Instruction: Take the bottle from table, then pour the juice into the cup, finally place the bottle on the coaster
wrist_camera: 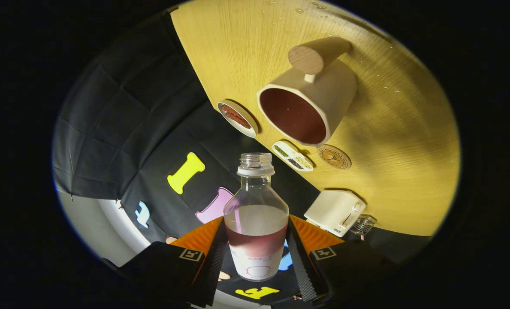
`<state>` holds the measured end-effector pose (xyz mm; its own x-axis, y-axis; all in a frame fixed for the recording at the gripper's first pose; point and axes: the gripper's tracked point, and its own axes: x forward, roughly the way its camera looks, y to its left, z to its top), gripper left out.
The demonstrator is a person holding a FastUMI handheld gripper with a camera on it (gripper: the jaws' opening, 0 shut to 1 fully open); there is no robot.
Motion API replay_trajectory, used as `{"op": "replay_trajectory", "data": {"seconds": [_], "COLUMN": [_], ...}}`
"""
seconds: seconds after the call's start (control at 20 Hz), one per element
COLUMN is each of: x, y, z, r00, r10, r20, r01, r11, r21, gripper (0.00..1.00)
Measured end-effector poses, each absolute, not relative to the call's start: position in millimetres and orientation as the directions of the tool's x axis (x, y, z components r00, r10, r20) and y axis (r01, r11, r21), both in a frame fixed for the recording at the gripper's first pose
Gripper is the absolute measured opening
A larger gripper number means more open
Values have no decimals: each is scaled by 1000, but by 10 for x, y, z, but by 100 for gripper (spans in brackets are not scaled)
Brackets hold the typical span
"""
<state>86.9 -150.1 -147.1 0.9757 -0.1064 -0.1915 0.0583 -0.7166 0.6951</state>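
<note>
the gripper [257,251] at lower centre clamps both fingers on the uncapped bottle [256,214], dark juice low inside. the cup [308,105] lies upper right of it on the table [409,171], coaster [334,157] just below.

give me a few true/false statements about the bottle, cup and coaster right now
1. The gripper is shut on the bottle. True.
2. The bottle has its cap on. False: its neck is open.
3. The cup already holds dark liquid. True.
4. The bottle is empty. False: some juice is left in it.
5. The bottle stands on the coaster. False: the coaster lies bare on the table beside the cup.
</note>
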Motion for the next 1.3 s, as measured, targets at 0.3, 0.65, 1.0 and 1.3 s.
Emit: {"op": "replay_trajectory", "data": {"seconds": [0.3, 0.65, 1.0, 1.3], "x": [877, 896, 736, 729], "y": [-1402, -1348, -1479, -1358], "z": [-1580, -1698, -1741, -1284], "r00": [975, 970, 937, 930], "r10": [-96, -70, -225, -338], "r20": [-200, -231, -266, -146], "r01": [102, 202, 312, 320], "r11": [-608, -291, 204, 544], "r21": [788, 935, 928, 776], "gripper": [76, 76, 76, 76]}}
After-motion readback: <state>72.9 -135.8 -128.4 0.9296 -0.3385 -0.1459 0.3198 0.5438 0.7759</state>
